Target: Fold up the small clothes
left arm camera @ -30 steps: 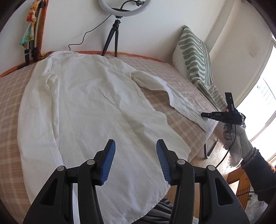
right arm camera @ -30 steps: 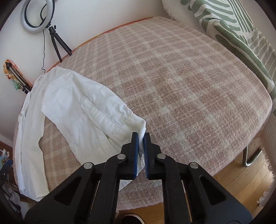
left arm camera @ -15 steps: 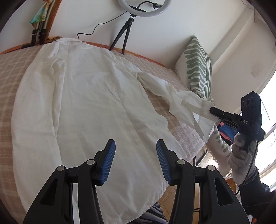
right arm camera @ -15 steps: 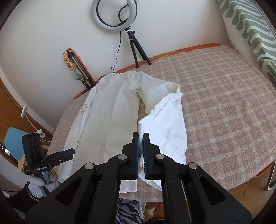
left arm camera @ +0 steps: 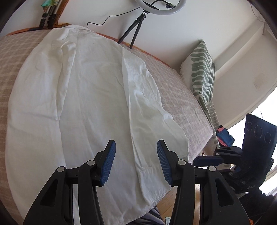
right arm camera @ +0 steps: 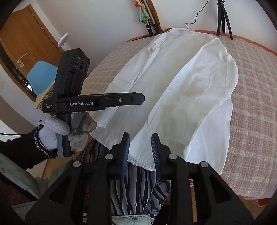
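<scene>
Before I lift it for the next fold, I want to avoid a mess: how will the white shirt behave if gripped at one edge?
The white shirt is probably floppy: it lies creased and its hem droops over the bed edge. It looks thin, so likely light. Its folded-over sleeve may slide open.

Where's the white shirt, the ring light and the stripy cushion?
white shirt (left arm camera: 93, 97), left wrist view, middle of its back.
ring light (left arm camera: 174, 10), left wrist view, lower right rim.
striped cushion (left arm camera: 200, 69), left wrist view, patterned front.
</scene>
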{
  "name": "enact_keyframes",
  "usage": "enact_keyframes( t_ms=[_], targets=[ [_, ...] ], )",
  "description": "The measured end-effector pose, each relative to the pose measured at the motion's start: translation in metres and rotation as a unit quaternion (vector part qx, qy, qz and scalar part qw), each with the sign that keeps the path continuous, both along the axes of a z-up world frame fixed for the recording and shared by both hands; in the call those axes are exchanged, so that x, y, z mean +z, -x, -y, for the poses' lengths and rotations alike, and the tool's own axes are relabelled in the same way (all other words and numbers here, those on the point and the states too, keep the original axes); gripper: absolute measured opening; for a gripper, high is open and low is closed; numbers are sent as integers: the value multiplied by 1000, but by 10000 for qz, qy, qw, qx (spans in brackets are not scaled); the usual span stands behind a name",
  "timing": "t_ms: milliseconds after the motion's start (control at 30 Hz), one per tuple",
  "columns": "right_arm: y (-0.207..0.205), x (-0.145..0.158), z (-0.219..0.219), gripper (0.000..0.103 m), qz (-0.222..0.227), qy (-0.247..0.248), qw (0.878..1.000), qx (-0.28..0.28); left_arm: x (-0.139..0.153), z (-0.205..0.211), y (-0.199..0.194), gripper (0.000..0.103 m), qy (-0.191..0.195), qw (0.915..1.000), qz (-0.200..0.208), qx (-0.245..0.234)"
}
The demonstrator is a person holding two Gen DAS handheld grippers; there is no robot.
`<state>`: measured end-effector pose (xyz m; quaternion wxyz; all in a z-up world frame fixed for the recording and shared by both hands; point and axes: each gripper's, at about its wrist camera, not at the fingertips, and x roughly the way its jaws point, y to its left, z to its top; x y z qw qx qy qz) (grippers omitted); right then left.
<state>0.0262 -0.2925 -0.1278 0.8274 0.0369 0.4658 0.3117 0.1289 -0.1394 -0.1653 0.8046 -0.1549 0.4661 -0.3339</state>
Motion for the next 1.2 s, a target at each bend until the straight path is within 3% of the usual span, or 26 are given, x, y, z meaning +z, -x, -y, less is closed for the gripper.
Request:
enact_keyframes(
  t_ms=[100,200,300,400,600,667,700,733,833,967,1100,1200],
  targets=[
    [-11,15,31,43,80,-64,9993,-370,-3,3,3,48,37,10000,-31,-56],
    [-22,15,61,43,67,73,9962,-870,-1,5,8,48,-79,9999,94,-91],
    [-35,-3,85,43,-157,307,9899,-1376,1,8,15,48,-174,9996,182,-99],
    [-37,-28,110,43,-599,62,9825,-1762,6,20,27,48,-394,9979,435,-284],
    [-21,-50,114,43,-868,-445,9810,-1675,12,49,42,48,-735,9911,853,-715],
    [-19,-55,107,34,-894,-428,9825,-1580,13,58,47,48,-836,9880,972,-862],
    [-19,-57,105,15,-941,-458,9830,-1509,14,64,50,48,-907,9857,1048,-962],
    [-19,-59,104,7,-990,-503,9830,-1462,14,70,54,48,-997,9824,1136,-1102],
    [-20,-59,108,4,-964,-676,9813,-1526,12,89,69,48,-1311,9706,1398,-1454],
    [-22,-47,124,4,-971,-1343,9728,-1616,6,111,81,48,-1471,9584,1598,-1851],
    [-24,-31,133,4,-751,-1149,9747,-1766,-2,133,83,48,-1558,9547,1564,-1996],
    [-28,-30,152,5,-832,-1269,9677,-2014,-3,151,83,48,-1598,9517,1616,-2067]
  ],
)
